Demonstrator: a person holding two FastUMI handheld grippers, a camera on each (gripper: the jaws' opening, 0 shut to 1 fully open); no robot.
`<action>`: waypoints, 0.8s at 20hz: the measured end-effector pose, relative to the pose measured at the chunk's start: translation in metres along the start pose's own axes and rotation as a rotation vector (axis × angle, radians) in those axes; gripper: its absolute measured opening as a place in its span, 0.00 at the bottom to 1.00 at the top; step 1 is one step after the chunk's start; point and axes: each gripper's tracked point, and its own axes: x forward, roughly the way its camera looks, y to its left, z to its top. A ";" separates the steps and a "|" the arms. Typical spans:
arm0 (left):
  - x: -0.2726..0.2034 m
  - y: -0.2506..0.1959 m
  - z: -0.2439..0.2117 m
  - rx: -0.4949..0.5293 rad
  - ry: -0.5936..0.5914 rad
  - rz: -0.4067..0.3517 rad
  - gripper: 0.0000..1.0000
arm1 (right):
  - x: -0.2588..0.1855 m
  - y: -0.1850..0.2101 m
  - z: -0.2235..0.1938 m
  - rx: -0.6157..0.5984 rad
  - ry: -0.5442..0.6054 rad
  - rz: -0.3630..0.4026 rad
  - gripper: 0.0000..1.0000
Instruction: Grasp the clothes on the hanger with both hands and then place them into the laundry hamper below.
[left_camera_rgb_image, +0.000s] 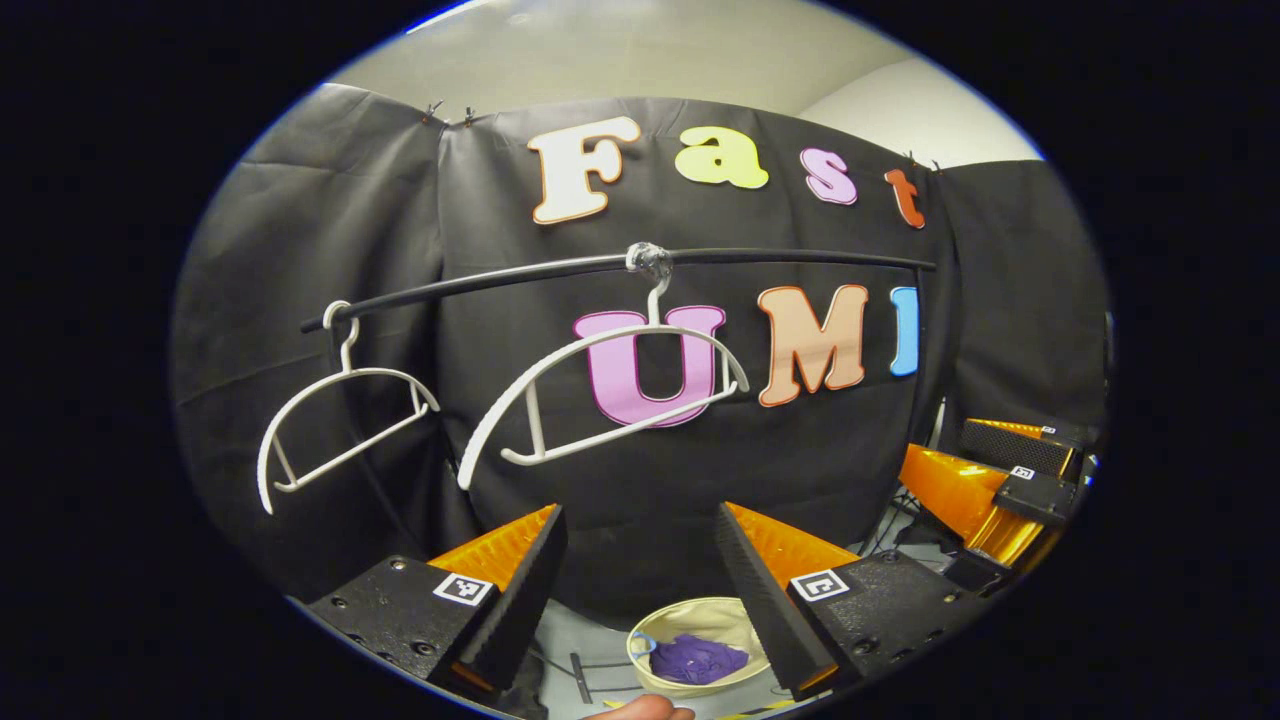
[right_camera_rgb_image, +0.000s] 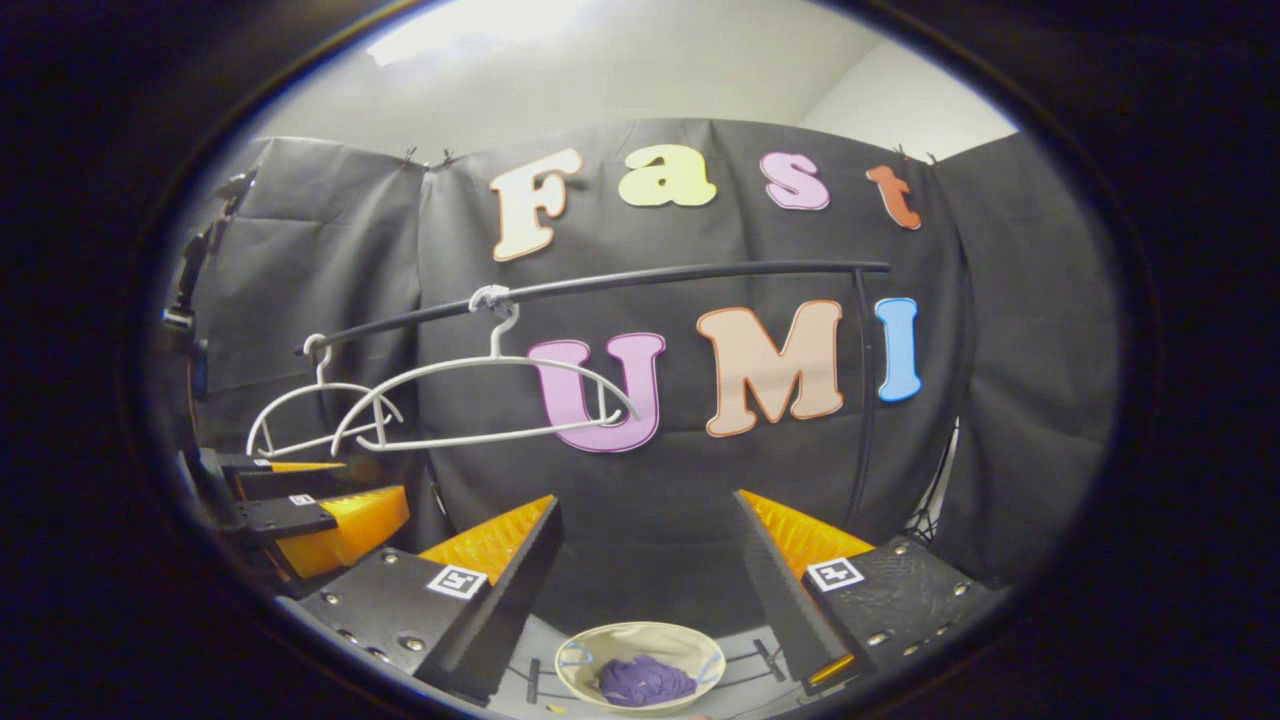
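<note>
The purple garment (left_camera_rgb_image: 697, 660) was seen in the hamper (left_camera_rgb_image: 700, 614), below both spread, empty grippers: left gripper (left_camera_rgb_image: 640, 590), right gripper (right_camera_rgb_image: 648, 585); the hangers (left_camera_rgb_image: 600, 395) were bare.

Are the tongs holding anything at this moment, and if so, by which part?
Nothing is held. The left tongs and right tongs are both open and empty; the purple clothes lie in the laundry hamper, and the hangers are bare.

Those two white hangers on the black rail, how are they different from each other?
The left hanger hangs near the rail's free end; the middle hanger hangs midway along it. The middle hanger's hook is wrapped in something clear at the rail; the left hanger's hook is bare. In the left gripper view both tilt, the left hanger more steeply. Both are white and empty.
</note>
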 end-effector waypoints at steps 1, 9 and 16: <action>0.000 -0.004 -0.002 0.005 0.008 -0.024 0.93 | -0.002 0.001 0.002 -0.005 0.000 -0.008 0.96; 0.009 -0.021 0.025 0.038 -0.064 -0.147 0.93 | -0.021 -0.013 0.013 0.027 -0.026 -0.094 1.00; 0.019 -0.016 0.021 0.022 -0.031 -0.158 0.93 | -0.014 -0.021 0.011 0.016 0.003 -0.140 1.00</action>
